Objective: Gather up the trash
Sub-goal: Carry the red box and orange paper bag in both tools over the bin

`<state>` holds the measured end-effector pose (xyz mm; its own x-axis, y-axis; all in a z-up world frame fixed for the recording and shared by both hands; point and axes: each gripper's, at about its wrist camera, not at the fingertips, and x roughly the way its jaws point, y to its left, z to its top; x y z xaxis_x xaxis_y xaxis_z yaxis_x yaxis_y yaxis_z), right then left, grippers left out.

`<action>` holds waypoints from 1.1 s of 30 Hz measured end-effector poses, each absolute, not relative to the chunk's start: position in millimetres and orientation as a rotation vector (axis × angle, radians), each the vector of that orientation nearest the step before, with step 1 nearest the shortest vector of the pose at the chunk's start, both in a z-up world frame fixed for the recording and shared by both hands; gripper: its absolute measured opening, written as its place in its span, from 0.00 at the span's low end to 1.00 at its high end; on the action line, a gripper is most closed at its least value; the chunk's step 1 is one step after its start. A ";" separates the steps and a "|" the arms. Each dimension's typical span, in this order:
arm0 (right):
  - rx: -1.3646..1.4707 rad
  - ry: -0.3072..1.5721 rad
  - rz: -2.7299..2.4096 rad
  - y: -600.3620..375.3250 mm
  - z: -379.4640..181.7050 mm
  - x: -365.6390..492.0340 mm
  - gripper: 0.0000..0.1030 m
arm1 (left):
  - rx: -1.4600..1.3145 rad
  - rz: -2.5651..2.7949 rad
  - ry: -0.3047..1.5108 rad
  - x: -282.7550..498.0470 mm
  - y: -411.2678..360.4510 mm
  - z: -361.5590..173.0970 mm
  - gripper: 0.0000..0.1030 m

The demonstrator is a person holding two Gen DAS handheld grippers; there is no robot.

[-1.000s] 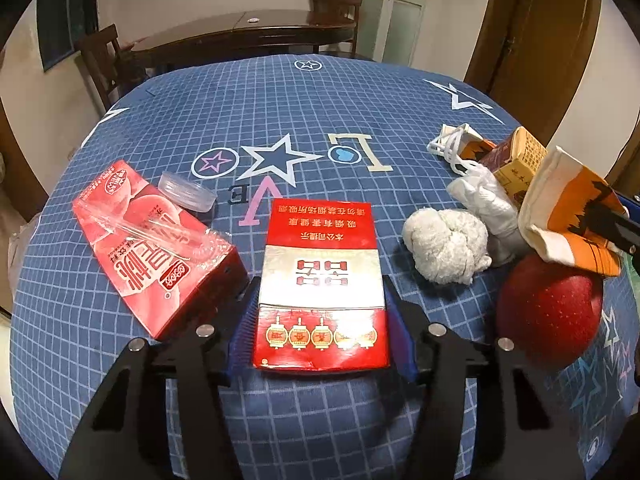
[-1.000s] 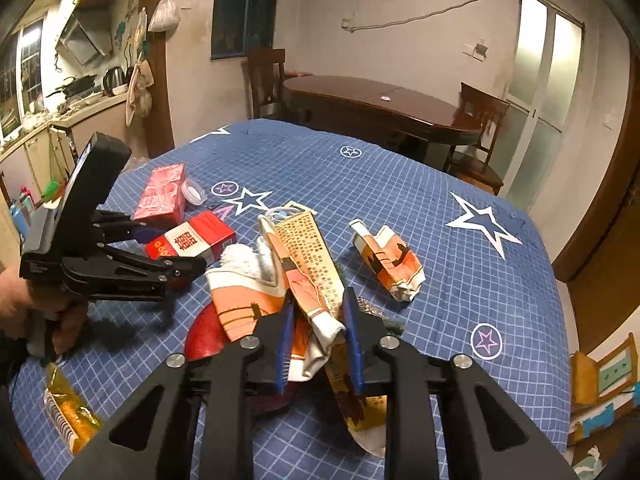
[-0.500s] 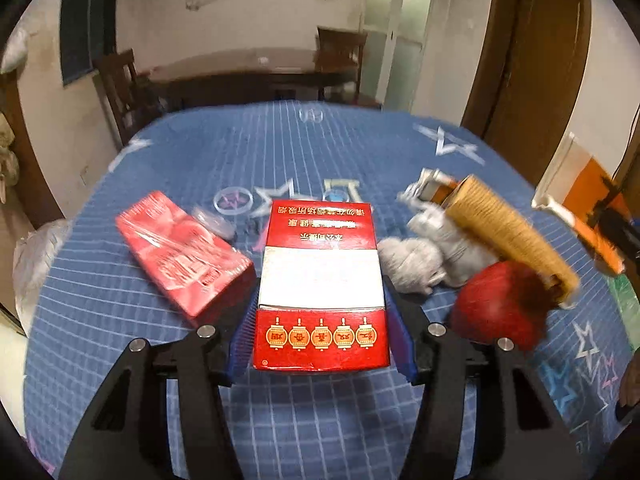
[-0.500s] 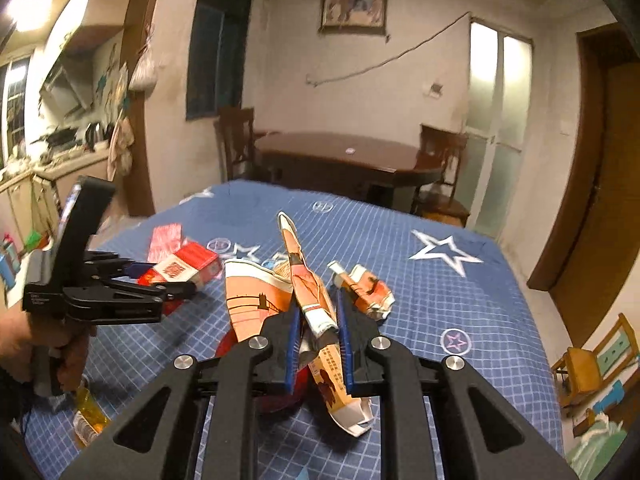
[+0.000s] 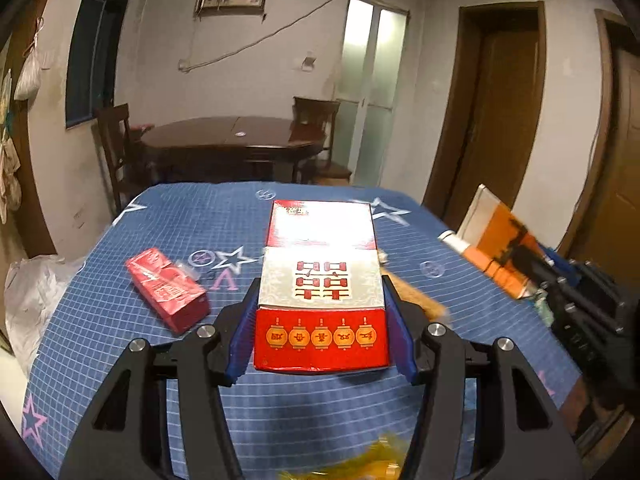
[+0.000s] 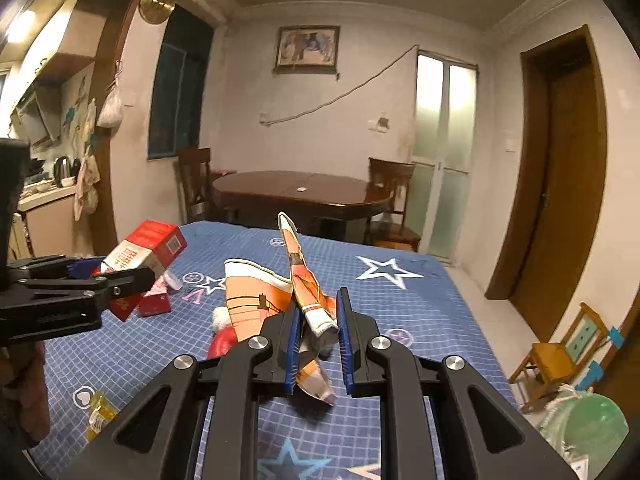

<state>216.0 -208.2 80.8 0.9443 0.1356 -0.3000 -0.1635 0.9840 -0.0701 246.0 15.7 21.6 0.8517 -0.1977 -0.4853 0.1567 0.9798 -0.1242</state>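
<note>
My left gripper (image 5: pixel 320 300) is shut on a red and silver cigarette carton (image 5: pixel 320 276) and holds it lifted above the blue star tablecloth (image 5: pixel 120 320). The carton also shows at the left in the right wrist view (image 6: pixel 140 250). My right gripper (image 6: pixel 318 320) is shut on a crumpled orange and white paper wrapper (image 6: pixel 308 292), raised off the table. The wrapper also shows at the right in the left wrist view (image 5: pixel 500 252).
A red tissue pack (image 5: pixel 166 294) lies on the table at left. A red apple (image 6: pixel 222 344) and white crumpled paper lie below the wrapper. A yellow packet (image 6: pixel 98 414) lies near the front edge. A green-lined bin (image 6: pixel 588 436) stands on the floor right. A dark dining table (image 6: pixel 300 196) is behind.
Both grippers have risen and tilted up from the table, lifting the carton and the wrapper. The apple and tissue wad have dropped out of the left wrist view.
</note>
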 end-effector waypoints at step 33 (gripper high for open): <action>-0.022 0.260 -0.270 -473.8 115.9 68.5 0.17 | 0.013 -0.555 0.499 236.6 -205.5 35.9 0.52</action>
<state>68.5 -473.8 116.0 0.9307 -0.2661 -0.2510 0.2606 0.9638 -0.0558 236.6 -205.5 35.9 0.7346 -0.5015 -0.4570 0.5076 0.8531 -0.1203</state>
